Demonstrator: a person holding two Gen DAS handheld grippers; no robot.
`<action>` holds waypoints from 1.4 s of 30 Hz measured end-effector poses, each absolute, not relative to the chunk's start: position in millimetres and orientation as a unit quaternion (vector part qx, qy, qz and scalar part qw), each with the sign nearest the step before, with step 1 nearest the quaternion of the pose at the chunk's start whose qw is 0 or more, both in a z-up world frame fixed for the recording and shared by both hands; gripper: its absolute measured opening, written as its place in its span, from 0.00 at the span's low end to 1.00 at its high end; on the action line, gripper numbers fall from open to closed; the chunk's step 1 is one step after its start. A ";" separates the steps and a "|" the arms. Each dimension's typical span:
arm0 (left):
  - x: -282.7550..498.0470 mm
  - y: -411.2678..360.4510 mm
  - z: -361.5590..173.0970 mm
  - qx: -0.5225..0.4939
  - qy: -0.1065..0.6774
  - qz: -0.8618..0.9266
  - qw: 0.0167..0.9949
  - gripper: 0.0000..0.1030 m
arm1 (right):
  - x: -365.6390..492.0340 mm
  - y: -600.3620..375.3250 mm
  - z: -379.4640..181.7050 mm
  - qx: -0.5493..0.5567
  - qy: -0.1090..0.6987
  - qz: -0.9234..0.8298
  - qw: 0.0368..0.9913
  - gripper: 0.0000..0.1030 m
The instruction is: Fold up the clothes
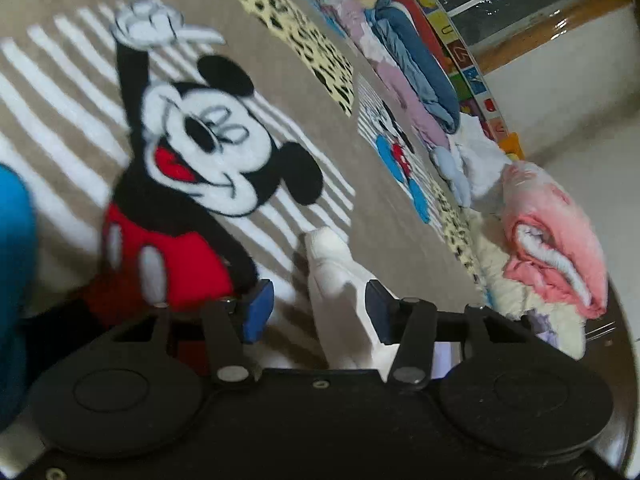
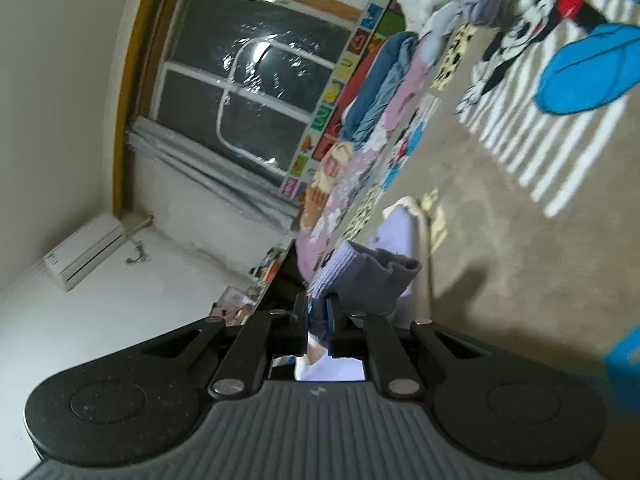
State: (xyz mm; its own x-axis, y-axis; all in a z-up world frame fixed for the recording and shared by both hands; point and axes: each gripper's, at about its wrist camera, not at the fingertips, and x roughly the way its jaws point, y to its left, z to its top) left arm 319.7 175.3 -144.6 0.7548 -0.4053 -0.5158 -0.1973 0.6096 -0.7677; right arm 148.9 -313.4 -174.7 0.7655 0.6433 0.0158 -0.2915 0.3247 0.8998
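Through the left wrist view we see our left gripper (image 1: 320,308) with its jaws spread wide, the blue pads on either side of a white garment (image 1: 340,292) — soft, thick cloth that rises in a blunt peak between them. We cannot tell whether either pad touches it; nothing is pinched. Beneath lies a plush beige blanket (image 1: 72,80) with white stripes and a fuzzy cartoon mouse (image 1: 200,152) in black, white and red. Along its far edge runs a row of crumpled clothes (image 1: 408,76) in lilac and blue, ending in a bunched pink towel (image 1: 556,240) with a looped white trim.

In the right wrist view our right gripper (image 2: 318,316) is clamped tight on a lavender-grey garment (image 2: 372,280) — a ribbed cuff and a darker grey fold bunch just above the pads, and pale cloth hangs below them. It is lifted over the same blanket (image 2: 500,220). A dark window (image 2: 256,92) with a wooden frame fills the wall behind.
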 end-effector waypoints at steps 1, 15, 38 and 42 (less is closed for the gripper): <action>321.5 176.6 -147.2 -0.446 0.342 -0.068 0.824 0.39 | 151.2 -311.2 -174.8 0.499 0.177 0.298 0.794 0.10; 326.0 112.5 -105.3 -0.124 0.295 -0.060 0.945 0.07 | 160.2 -298.6 -176.0 0.478 0.196 0.317 0.796 0.10; 312.6 66.8 -80.5 -0.044 0.296 -0.078 0.951 0.40 | 141.7 -347.6 -167.4 0.579 0.114 0.332 0.736 0.10; 304.8 48.4 -93.8 0.042 0.303 -0.096 0.947 0.39 | 134.0 -346.4 -171.9 0.580 0.139 0.323 0.735 0.10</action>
